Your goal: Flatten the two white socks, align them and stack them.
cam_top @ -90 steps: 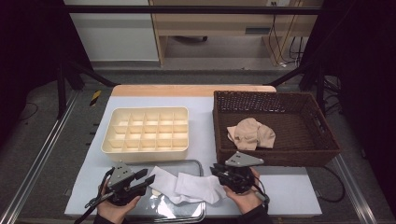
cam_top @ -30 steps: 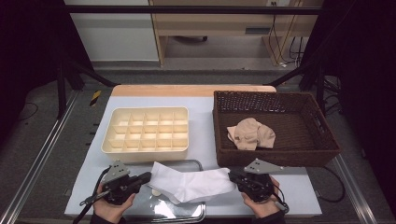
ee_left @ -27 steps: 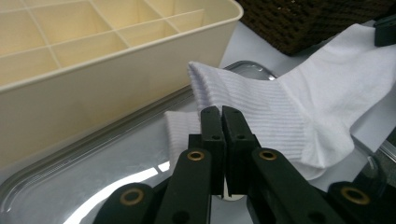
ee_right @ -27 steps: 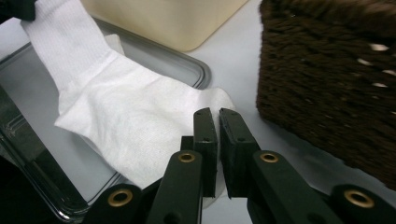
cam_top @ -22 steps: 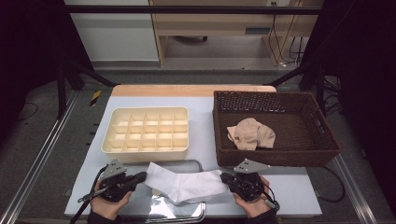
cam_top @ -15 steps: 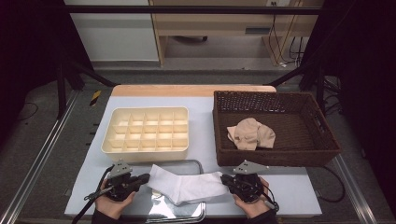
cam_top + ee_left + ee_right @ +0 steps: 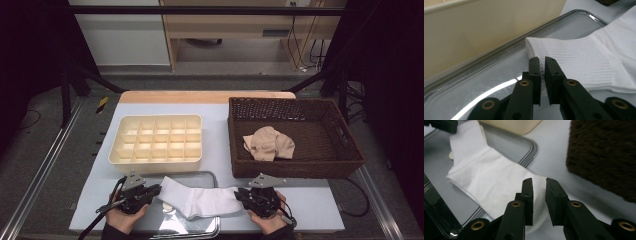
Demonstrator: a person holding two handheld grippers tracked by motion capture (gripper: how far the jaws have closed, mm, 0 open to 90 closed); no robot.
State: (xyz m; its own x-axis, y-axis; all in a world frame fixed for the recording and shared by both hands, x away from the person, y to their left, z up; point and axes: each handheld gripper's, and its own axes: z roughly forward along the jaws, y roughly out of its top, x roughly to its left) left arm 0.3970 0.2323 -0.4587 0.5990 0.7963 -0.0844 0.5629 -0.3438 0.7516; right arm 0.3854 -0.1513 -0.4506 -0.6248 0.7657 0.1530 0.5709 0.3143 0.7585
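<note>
Fingers (image 7: 534,72) of the left gripper (image 7: 542,60) parted by a narrow slit, just opened from a tighter pinch, tips at the ribbed cuff edge of the white sock (image 7: 584,62); hard to tell whether any fabric sits in the slit, as the black jaws hide the cuff edge behind them. Fingers (image 7: 527,195) of the right gripper (image 7: 537,181) a little wider apart, also just opened, standing over the toe end of the sock, with white cloth visible through the gap but no pinch to be seen. From above, left gripper (image 7: 150,191) and right gripper (image 7: 246,196) at opposite ends of the sock (image 7: 200,197), each in a hand (image 7: 122,220) cut off by the bottom edge; fingertips too small and dark there to read.

Sock stretched flat across a clear tray (image 7: 212,176) at the near edge of the table (image 7: 215,135), cuff over the tray, toe end off its right rim onto the table top. Near side of the tray partly cut off and lost in glare.

Beyond the tray, one cream box (image 7: 156,142) divided into small compartments, just behind the left gripper. To its right, one dark woven basket (image 7: 300,167), holding beige cloth (image 7: 267,142) in a crumpled heap; whether one piece or two, cannot tell.

Counted: two grippers, one white sock, one tray, one divided box, one basket
</note>
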